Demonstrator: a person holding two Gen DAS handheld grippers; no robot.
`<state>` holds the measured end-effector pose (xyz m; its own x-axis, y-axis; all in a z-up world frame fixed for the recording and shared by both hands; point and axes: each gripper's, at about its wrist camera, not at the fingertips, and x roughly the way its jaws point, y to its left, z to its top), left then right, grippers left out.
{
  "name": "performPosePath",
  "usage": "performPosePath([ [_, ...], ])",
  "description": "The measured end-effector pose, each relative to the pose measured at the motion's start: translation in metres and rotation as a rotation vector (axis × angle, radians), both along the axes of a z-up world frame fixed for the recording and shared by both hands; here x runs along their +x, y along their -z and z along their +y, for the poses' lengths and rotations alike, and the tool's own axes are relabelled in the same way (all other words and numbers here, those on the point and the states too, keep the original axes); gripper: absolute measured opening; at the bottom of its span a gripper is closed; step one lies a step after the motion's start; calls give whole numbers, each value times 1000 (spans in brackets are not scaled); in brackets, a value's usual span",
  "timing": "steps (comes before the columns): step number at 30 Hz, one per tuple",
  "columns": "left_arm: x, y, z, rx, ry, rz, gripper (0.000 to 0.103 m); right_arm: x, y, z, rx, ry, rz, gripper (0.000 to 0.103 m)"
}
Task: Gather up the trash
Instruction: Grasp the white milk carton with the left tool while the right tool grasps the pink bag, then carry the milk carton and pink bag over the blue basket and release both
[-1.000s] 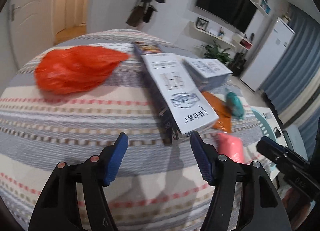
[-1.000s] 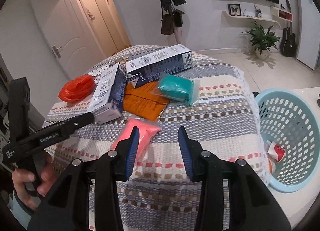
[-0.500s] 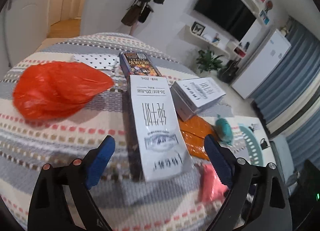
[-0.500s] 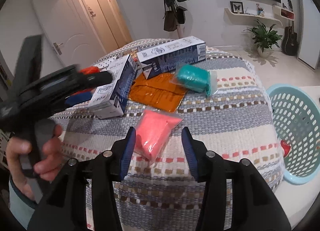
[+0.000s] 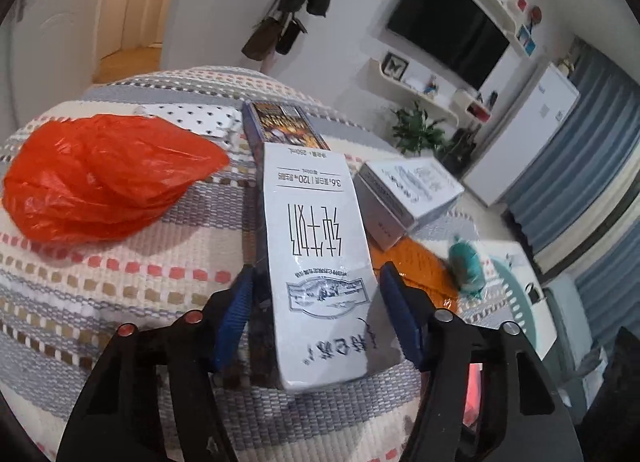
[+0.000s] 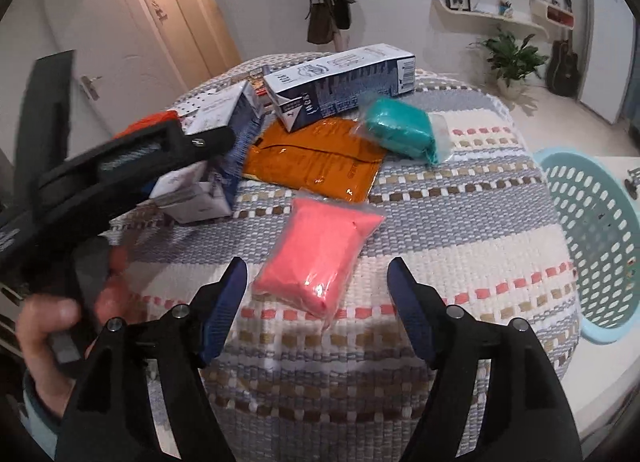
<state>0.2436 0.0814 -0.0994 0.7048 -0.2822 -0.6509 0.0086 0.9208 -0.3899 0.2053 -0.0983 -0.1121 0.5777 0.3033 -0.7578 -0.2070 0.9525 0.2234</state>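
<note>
A white milk carton lies lengthwise on the striped tablecloth. My left gripper straddles its near end. The jaws are closing, the blue pads stand close beside its sides, and I see no firm press. A pink packet lies on the cloth, its near end between the tips of my right gripper. Those jaws are opening and touch nothing. A light blue basket stands at the right beside the table.
A red plastic bag lies at the left, with a dark printed box behind the carton. A second carton, an orange packet and a teal packet lie further back. A hand holds the left gripper.
My left gripper moved forward over the carton's end, its jaws widening and then narrowing around it. My right gripper advanced to the pink packet and its jaws spread wider.
</note>
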Motion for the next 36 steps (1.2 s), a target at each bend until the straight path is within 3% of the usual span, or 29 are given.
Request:
performPosePath([
  [3,-8,-3,0,6,-5,-32,51,2,1,6,-1,-5,-2,68],
  [10,-7,-5,-1,13,-2,-33,50,0,3,22,-86,10,-29,36],
  [16,-11,-4,3,-14,12,-47,50,-5,-2,14,-35,7,-59,34],
  [19,-17,-13,5,-57,28,-93,50,-13,-12,2,-14,13,-83,34],
  [24,-29,-32,-4,-60,59,-157,50,-18,-31,-20,6,47,-131,34],
  [30,-41,-50,-28,-59,115,-197,50,-19,-50,-61,40,127,-173,34],
  [36,-38,-70,-79,-37,215,-225,50,-20,-65,-118,42,244,-222,34],
])
